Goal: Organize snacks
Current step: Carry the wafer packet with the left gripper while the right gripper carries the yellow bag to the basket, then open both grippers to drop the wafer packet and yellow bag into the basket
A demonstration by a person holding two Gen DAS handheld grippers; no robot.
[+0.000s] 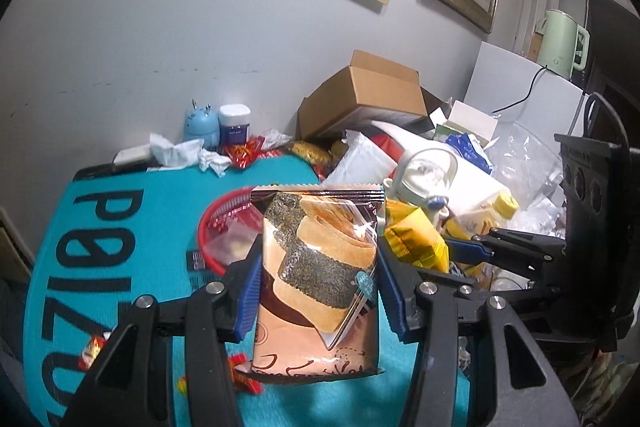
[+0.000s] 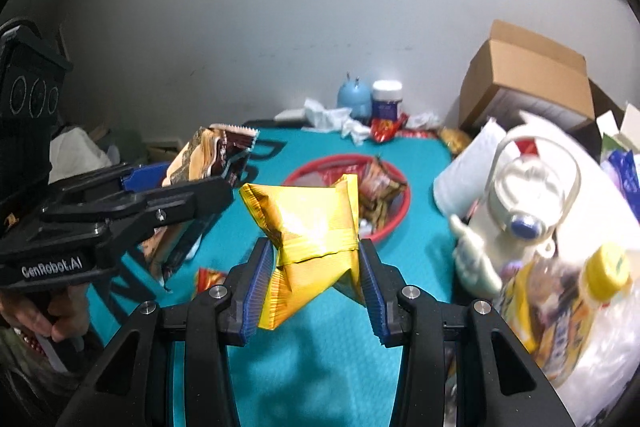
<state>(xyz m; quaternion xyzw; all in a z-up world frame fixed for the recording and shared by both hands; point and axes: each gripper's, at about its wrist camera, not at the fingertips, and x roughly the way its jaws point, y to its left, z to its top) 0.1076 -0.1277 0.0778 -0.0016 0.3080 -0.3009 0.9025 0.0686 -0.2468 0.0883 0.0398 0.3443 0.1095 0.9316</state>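
My left gripper (image 1: pixel 318 259) is shut on a brown-and-peach snack packet (image 1: pixel 320 279) and holds it upright above the teal table mat (image 1: pixel 140 227). It also shows in the right wrist view (image 2: pixel 200 163), at the left. My right gripper (image 2: pixel 314 255) is shut on a crumpled gold foil snack packet (image 2: pixel 308 227), held above the mat in front of a red basket (image 2: pixel 400 215). The gold packet also shows in the left wrist view (image 1: pixel 416 239). The red basket (image 1: pixel 208 223) holds several snack packets.
A cardboard box (image 1: pixel 360 95), a white teapot-shaped container (image 2: pixel 516 211), a yellow-capped bottle (image 2: pixel 604 271) and plastic bags crowd the right side. A blue figurine (image 1: pixel 200 125), a jar (image 1: pixel 234 125) and crumpled tissues (image 1: pixel 180 151) stand by the wall. Small red candies (image 1: pixel 92 347) lie on the mat.
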